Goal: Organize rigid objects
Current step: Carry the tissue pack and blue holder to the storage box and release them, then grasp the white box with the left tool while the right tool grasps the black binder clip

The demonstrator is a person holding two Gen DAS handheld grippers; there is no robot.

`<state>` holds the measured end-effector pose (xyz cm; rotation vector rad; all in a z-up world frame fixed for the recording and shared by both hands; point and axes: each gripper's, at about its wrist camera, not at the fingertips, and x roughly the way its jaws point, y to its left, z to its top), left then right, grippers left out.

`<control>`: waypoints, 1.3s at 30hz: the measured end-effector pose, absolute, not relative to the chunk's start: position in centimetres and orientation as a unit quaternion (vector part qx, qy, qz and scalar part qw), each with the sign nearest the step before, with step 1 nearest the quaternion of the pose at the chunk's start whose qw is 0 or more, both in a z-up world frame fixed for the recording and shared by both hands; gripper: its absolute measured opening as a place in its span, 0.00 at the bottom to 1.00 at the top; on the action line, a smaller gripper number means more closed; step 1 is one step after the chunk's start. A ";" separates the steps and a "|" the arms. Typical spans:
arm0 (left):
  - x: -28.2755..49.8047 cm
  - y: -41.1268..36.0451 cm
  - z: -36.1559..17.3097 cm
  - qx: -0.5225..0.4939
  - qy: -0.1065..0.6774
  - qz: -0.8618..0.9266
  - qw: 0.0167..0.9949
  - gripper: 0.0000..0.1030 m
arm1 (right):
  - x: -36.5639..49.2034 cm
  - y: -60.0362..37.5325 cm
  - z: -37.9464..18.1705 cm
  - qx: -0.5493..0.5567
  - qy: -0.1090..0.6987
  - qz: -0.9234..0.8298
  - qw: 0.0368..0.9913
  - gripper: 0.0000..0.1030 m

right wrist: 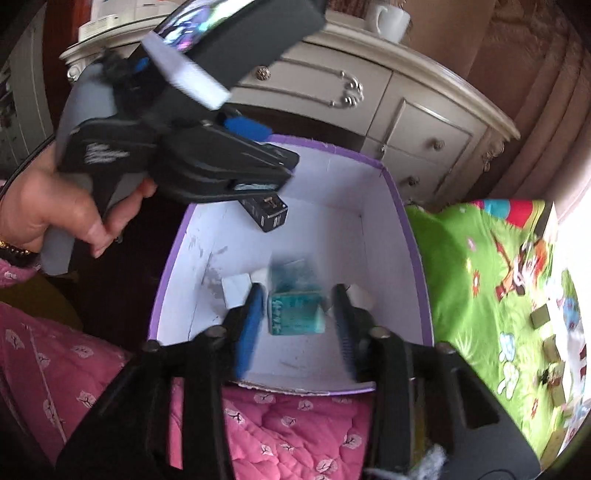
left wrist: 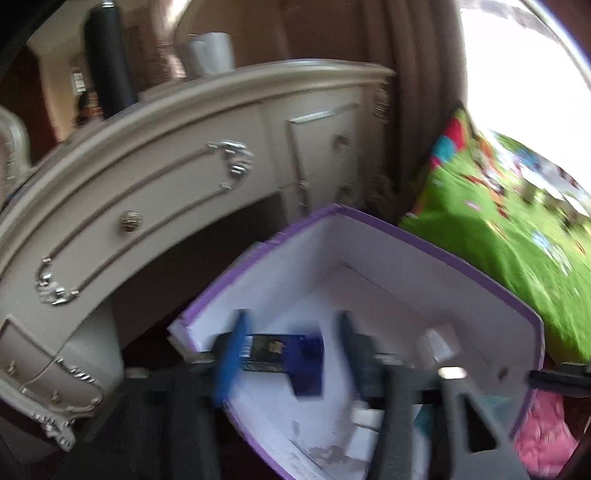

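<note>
A white cardboard box with a purple rim stands open below both grippers. My left gripper is open over its inside. A small dark box lies between the blue pads, against the left one and apart from the right. In the right wrist view this dark box sits just under the left tool, which a hand holds. My right gripper is open, with a blurred teal box between its fingers and small gaps on both sides. White scraps lie on the box floor.
A cream dresser stands right behind the box, with a white mug and a black bottle on top. A green cartoon bedsheet with several small blocks lies to the right. A pink quilt is in front.
</note>
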<state>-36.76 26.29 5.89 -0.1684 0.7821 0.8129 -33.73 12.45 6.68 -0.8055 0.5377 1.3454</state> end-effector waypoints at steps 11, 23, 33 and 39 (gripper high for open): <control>-30.4 20.7 10.0 -0.075 0.329 0.249 0.908 0.94 | -20.9 3.2 8.3 -0.176 0.308 0.452 0.819 0.81; -2.3 12.4 4.5 0.032 0.416 0.101 0.903 0.94 | -8.3 -9.8 3.9 -0.029 0.425 0.235 0.874 0.81; 11.7 10.9 0.8 0.029 0.450 0.081 0.889 0.93 | -6.8 -10.9 1.5 -0.028 0.444 0.228 0.866 0.84; 9.4 13.0 1.4 -0.095 0.440 0.050 0.892 0.36 | -5.6 -9.9 1.4 -0.053 0.448 0.239 0.860 0.84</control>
